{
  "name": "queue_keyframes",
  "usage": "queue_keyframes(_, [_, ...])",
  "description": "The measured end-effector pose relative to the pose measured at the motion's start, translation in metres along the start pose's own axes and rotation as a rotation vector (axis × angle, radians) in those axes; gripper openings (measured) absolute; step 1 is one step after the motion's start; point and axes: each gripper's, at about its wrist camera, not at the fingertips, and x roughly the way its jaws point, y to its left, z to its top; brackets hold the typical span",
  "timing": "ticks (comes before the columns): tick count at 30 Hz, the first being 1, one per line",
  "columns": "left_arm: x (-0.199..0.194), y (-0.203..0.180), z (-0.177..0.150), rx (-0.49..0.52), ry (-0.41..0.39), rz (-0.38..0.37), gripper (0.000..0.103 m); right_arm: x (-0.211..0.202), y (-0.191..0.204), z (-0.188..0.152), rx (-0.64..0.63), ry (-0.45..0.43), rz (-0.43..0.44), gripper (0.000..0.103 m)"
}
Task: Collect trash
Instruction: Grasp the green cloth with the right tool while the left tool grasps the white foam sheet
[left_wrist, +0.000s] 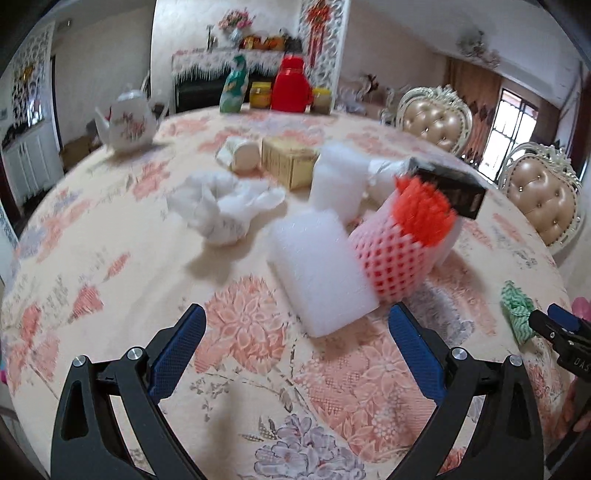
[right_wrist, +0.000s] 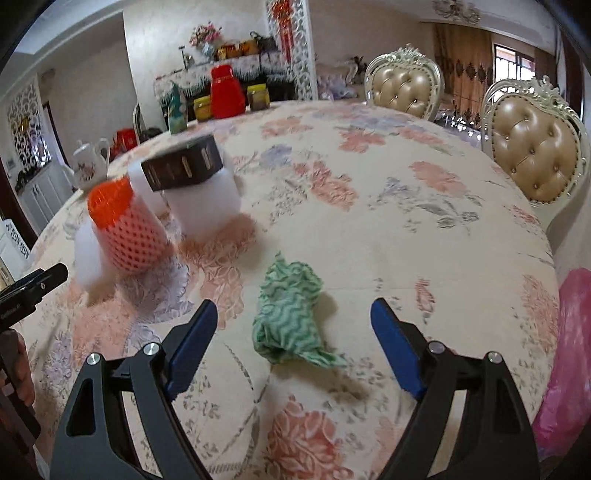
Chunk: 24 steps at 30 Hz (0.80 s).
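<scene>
Crumpled white tissue (left_wrist: 221, 210), left view only

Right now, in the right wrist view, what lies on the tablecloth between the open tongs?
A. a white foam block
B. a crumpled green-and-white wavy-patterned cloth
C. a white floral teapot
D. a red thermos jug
B: the crumpled green-and-white wavy-patterned cloth lies loose on the floral tablecloth between the blue pads of the right tongs, which stand open and clear of it.

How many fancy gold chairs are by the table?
2. One chair stands at the table's far edge; the other chair stands nearer, on the right side. More may be hidden outside the pictures.
</scene>
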Motion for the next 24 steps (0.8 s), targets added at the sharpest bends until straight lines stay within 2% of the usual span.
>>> queue_keyframes(8, [0.030,-0.010,0.008,-0.042,0.064,0.014,0.094,0.016,-0.001,0.003,-0.023,0.051,0.021,0.053])
queue_keyframes(11, [0.041,-0.018,0.015,-0.044,0.067,0.058,0.094,0.016,-0.002,0.005,-0.029,0.051,0.029,0.047])
queue_keyframes(13, [0.050,-0.021,0.019,-0.047,0.080,0.087,0.089,0.017,-0.004,0.004,-0.029,0.055,0.039,0.043])
queue_keyframes(14, [0.052,-0.020,0.019,-0.053,0.086,0.090,0.082,0.017,-0.004,0.004,-0.030,0.057,0.045,0.041])
queue_keyframes(16, [0.055,-0.019,0.018,-0.072,0.101,0.057,0.074,0.017,-0.004,0.003,-0.032,0.062,0.064,0.036])
queue_keyframes(18, [0.052,-0.018,0.016,-0.076,0.092,0.020,0.059,0.015,-0.003,0.002,-0.039,0.059,0.071,0.033])
queue_keyframes(20, [0.044,-0.021,0.014,-0.056,0.073,0.025,0.058,0.013,-0.001,0.001,-0.044,0.050,0.075,0.029])
queue_keyframes(24, [0.022,-0.016,0.007,-0.061,0.021,-0.019,0.057,0.006,0.000,-0.002,-0.045,0.033,0.081,0.028])
